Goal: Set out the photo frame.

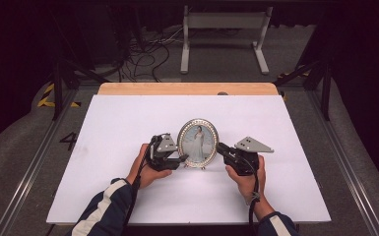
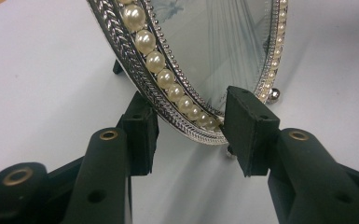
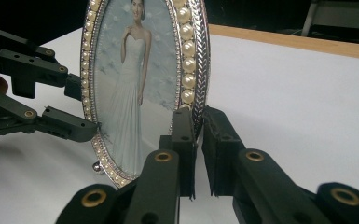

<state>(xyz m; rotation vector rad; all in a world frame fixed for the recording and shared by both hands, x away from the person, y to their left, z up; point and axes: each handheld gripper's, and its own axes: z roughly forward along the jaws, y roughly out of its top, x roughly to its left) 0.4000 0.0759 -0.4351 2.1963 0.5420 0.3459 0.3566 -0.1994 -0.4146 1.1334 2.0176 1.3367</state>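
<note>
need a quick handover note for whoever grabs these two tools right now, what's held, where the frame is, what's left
Right tool: shut on the picture frame, pads pinching its pearl rim at the frame's right edge.
Left tool: open, one pad in front of and one behind the frame's lower left rim, with a gap showing at the back pad.
Frame: upright on the white table, near the front centre, small ball feet down, photo facing the person.
Done: frame stands and is steadied from the right.
Left: probably close the left tool on the rim before any lift or move; ease the grip, since the glass and pearls look delicate.
</note>
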